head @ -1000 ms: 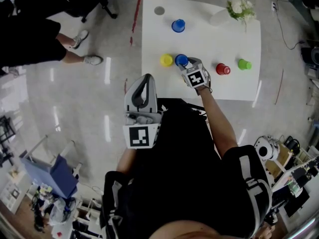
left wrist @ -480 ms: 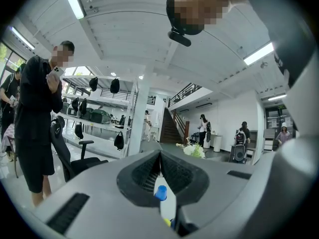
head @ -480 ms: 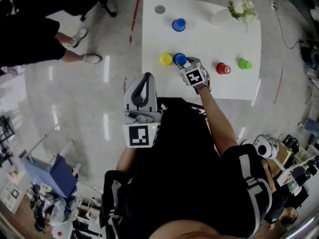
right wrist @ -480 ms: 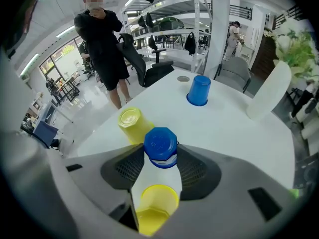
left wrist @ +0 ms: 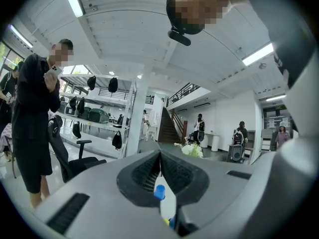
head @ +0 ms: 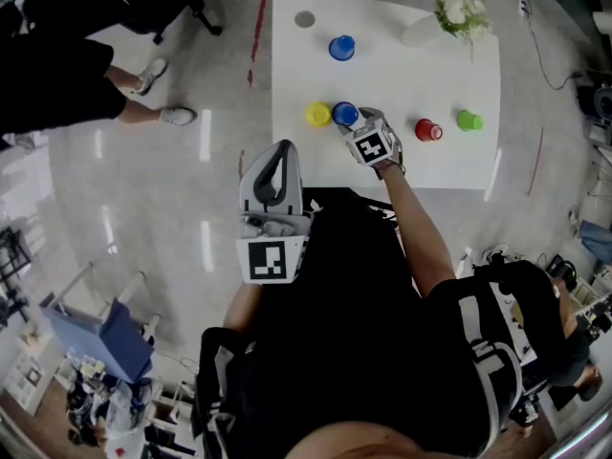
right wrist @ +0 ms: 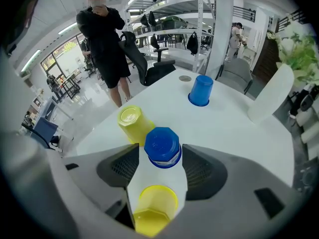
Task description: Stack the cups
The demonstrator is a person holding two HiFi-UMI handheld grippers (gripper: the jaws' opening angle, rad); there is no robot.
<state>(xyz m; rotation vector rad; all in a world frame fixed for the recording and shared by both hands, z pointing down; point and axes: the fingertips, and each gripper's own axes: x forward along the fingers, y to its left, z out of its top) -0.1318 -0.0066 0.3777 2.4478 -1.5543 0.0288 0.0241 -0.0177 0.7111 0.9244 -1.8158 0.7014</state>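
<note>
An upside-down blue cup (right wrist: 162,147) stands on the white table (head: 402,84) between the jaws of my right gripper (right wrist: 160,153). The jaws have just been opening, and a narrow gap shows on each side of the cup. In the head view this blue cup (head: 345,114) sits right beside a yellow cup (head: 318,115), with the right gripper (head: 356,122) over it. The same yellow cup (right wrist: 130,121) lies just beyond and to the left. A second yellow cup (right wrist: 152,208) shows deep between the jaws. My left gripper (head: 278,153) hangs off the table, its tips (left wrist: 160,156) together and empty.
Another blue cup (head: 341,48) stands at the table's back, a red cup (head: 427,131) and a green cup (head: 469,120) to the right. White flowers (head: 463,12) occupy the far right corner. A person in black (head: 67,75) stands on the floor at left.
The right gripper and the blue cup have edged slightly left toward the yellow cup. The left gripper has not moved.
</note>
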